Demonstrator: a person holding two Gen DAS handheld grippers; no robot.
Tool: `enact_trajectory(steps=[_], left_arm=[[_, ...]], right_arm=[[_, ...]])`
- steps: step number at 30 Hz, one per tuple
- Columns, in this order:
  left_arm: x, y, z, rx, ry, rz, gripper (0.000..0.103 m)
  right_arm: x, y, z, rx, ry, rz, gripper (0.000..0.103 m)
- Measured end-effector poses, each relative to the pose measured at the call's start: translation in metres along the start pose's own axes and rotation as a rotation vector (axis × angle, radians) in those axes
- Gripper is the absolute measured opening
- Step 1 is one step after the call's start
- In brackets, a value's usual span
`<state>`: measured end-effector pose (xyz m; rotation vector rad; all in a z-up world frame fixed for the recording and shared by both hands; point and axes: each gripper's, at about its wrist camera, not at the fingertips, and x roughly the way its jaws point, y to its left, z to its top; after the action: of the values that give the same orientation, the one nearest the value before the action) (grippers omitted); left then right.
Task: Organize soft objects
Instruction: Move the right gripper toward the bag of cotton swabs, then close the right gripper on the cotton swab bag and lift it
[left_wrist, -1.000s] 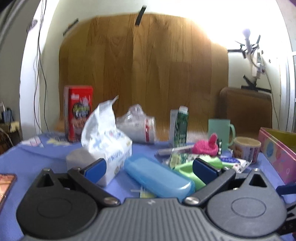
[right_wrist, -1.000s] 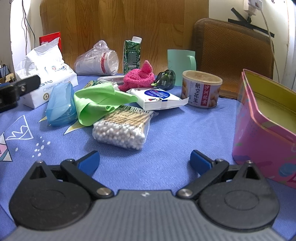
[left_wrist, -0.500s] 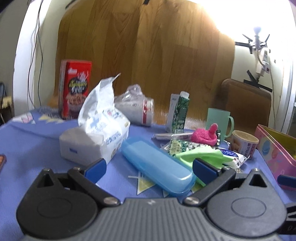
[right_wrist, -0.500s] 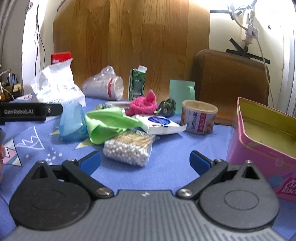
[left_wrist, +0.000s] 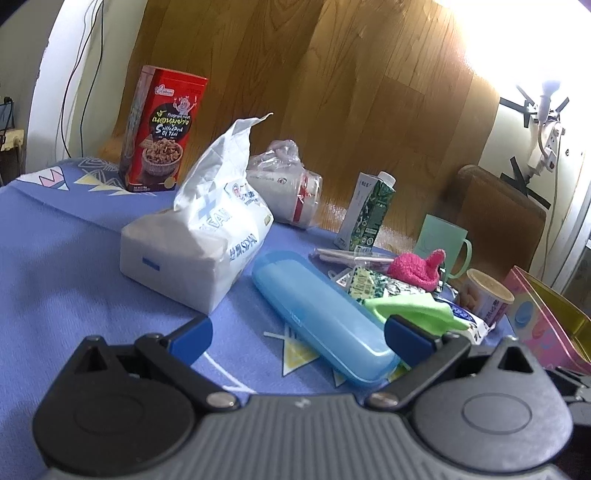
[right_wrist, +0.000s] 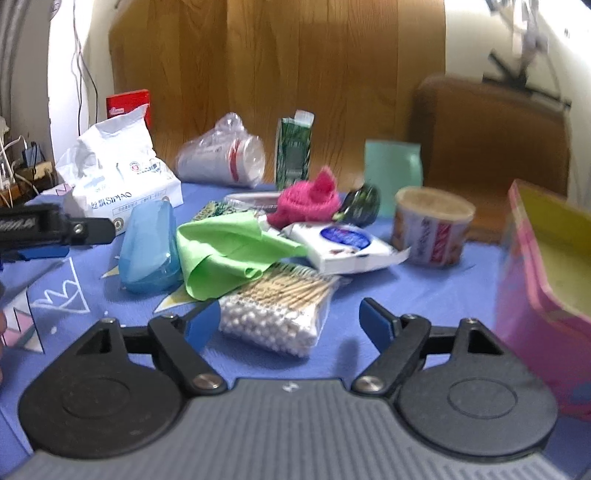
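A green cloth (right_wrist: 229, 254) lies crumpled mid-table, also seen in the left wrist view (left_wrist: 413, 308). A pink knitted piece (right_wrist: 306, 197) sits behind it, and shows in the left wrist view (left_wrist: 417, 267) too. A white tissue pack (left_wrist: 199, 236) stands at the left, also in the right wrist view (right_wrist: 118, 177). A bag of cotton swabs (right_wrist: 277, 306) lies just ahead of my right gripper (right_wrist: 291, 323), which is open and empty. My left gripper (left_wrist: 295, 338) is open and empty above a blue plastic case (left_wrist: 317, 314).
A pink tin box (right_wrist: 546, 266) stands open at the right. A red snack box (left_wrist: 162, 129), bagged paper cups (right_wrist: 225, 158), a green carton (right_wrist: 293, 147), a green mug (right_wrist: 391, 170), a small tub (right_wrist: 432, 225) and a white packet (right_wrist: 343, 247) crowd the blue tablecloth (left_wrist: 55, 258).
Both grippers rose and tilted. The left view swung left, so the tissue pack and blue case sit further ahead. The right gripper moved closer to the cotton swabs. Both stayed open.
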<state>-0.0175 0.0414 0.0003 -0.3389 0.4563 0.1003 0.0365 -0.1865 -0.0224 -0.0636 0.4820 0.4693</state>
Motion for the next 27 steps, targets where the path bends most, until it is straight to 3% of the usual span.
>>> enact_trajectory(steps=[3,5,10,16,18,20,22,27], left_arm=[[0.001,0.0,0.001,0.001,0.001,-0.003,0.103],[0.002,0.0,0.002,0.002,0.007,-0.008,0.103],[0.004,0.0,0.003,0.009,0.011,-0.013,0.103],[0.004,0.001,0.002,0.008,0.013,-0.017,0.103],[0.005,0.001,0.002,0.006,0.015,-0.018,0.103],[0.005,0.001,0.002,0.006,0.014,-0.018,0.103],[0.005,0.002,0.002,0.006,0.013,-0.017,0.103],[0.005,0.003,0.002,0.009,0.011,-0.019,0.103]], right_arm=[[0.002,0.002,0.0,-0.003,0.009,0.015,0.082],[0.002,0.005,-0.003,-0.013,0.042,0.054,0.063],[-0.011,0.013,-0.011,-0.057,0.056,0.137,0.045],[-0.025,0.015,-0.015,-0.053,0.033,0.142,0.047],[-0.026,0.011,-0.012,-0.039,0.027,0.118,0.053],[-0.021,0.006,-0.009,-0.026,0.024,0.097,0.071],[-0.017,0.003,-0.007,-0.015,0.029,0.102,0.079],[0.0,0.009,-0.005,-0.039,0.095,0.137,0.08]])
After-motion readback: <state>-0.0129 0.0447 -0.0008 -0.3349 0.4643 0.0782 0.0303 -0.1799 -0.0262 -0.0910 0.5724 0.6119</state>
